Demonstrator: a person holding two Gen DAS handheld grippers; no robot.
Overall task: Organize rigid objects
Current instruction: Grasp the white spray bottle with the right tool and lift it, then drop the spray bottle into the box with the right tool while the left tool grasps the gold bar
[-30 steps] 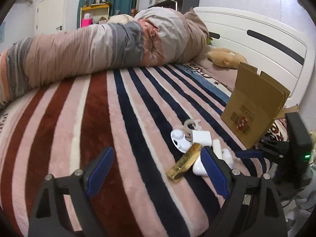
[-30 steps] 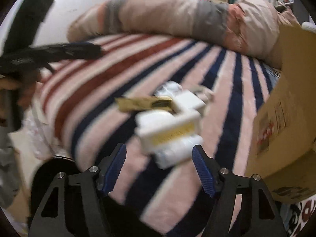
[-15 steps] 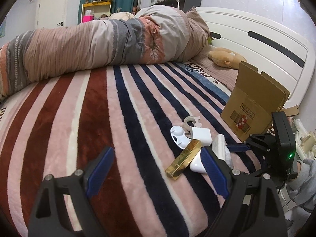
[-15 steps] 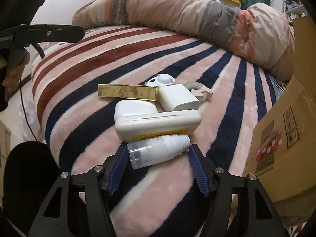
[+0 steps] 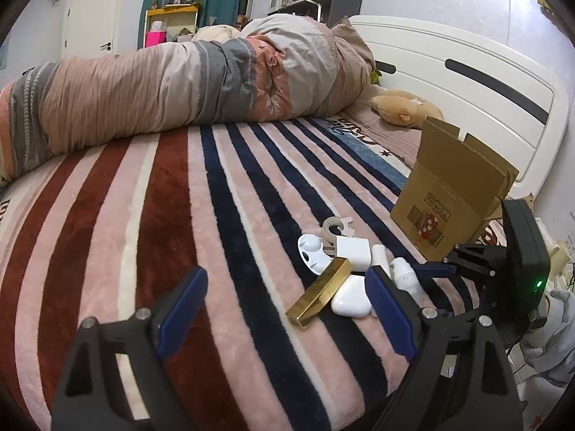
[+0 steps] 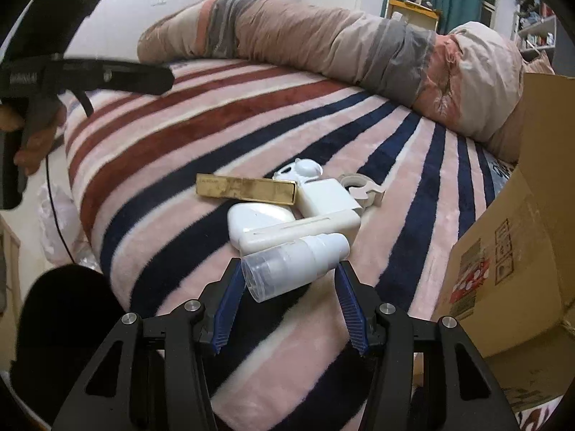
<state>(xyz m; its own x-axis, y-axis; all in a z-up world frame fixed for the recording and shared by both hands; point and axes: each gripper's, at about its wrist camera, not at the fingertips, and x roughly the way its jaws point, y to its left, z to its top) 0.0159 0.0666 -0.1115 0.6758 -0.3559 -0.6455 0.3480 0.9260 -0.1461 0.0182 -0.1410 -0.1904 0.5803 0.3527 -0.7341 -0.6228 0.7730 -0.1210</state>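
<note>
pump bottle (image 6: 295,265) lying at near edge of pile on bed (image 6: 179,136) | right hand-held gripper (image 6: 287,309) jaws just closing around bottle, not yet pressing | squeeze mid-body, lift clear of white case (image 6: 300,228) | cardboard box (image 6: 521,237) right | left hand-held gripper (image 5: 287,318) wide, empty

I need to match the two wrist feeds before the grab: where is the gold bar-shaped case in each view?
Left wrist: gold case lies low, right of centre, by the left gripper's right finger.
Right wrist: gold case lies centre, behind the pump bottle between the right gripper's fingers.
Shared landmark: cardboard box, at the right in both.
</note>
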